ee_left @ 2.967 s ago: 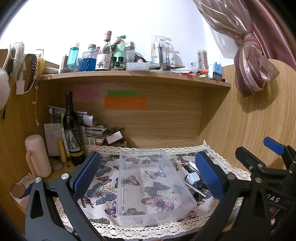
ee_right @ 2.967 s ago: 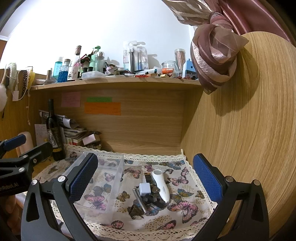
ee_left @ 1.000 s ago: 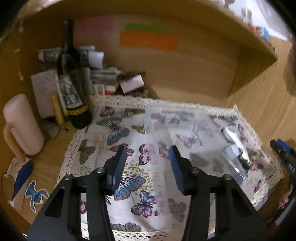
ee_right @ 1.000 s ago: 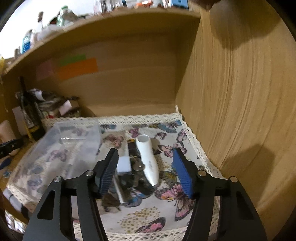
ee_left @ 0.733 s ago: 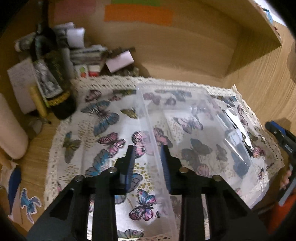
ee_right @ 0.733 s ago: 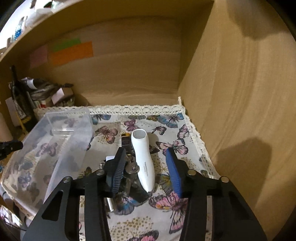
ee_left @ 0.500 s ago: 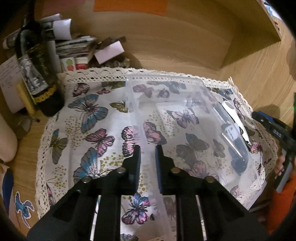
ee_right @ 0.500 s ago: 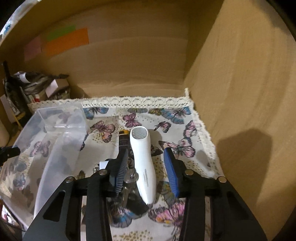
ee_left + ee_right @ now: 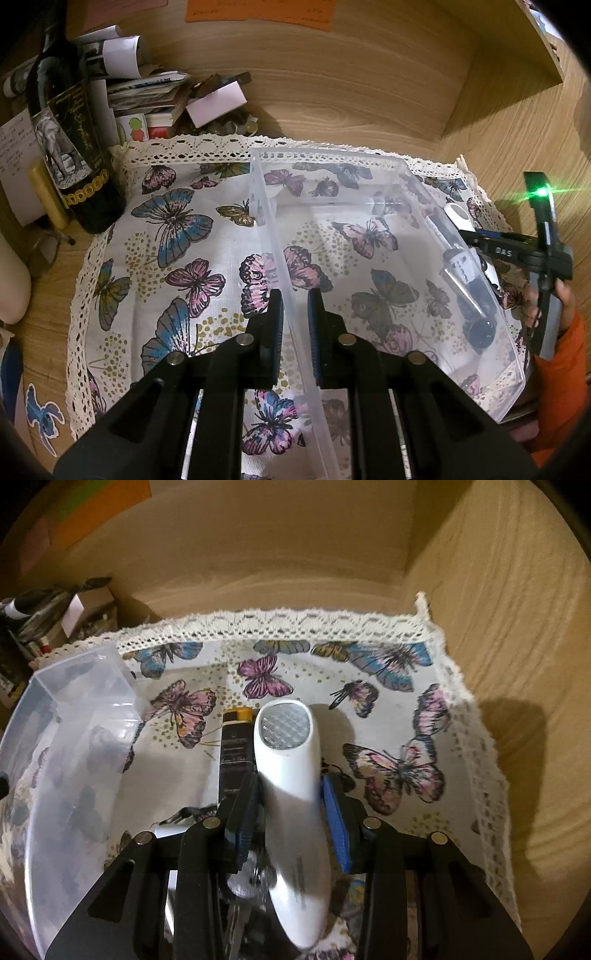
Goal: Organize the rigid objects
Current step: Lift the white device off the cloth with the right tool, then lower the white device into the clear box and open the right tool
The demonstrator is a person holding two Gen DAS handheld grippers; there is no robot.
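The clear plastic bin (image 9: 388, 236) sits on the butterfly cloth (image 9: 173, 236) that covers the counter (image 9: 55, 302), and everything here is placed from that bin. The left tongs (image 9: 295, 321) straddle the bin's left wall near its front end, one blue pad outside and one inside, closed down to a narrow gap with the thin wall pinched between them. Just beside the bin's right wall lies a small heap of items, and from it the right tongs (image 9: 291, 794) have closed on the white handheld device (image 9: 290, 775), their pads pressing its two sides around the middle; its round, gridded head points away from the camera toward the lace edge of the cloth. A black tube with a gold cap (image 9: 234, 753) lies alongside the device, between it and the bin, touching the device's left side. Some metal pieces under the tongs are too blurred to identify. Left of the bin, off the cloth, stands a dark wine bottle (image 9: 70, 147), with stacked papers and boxes (image 9: 147, 99) behind it against the wooden back wall.
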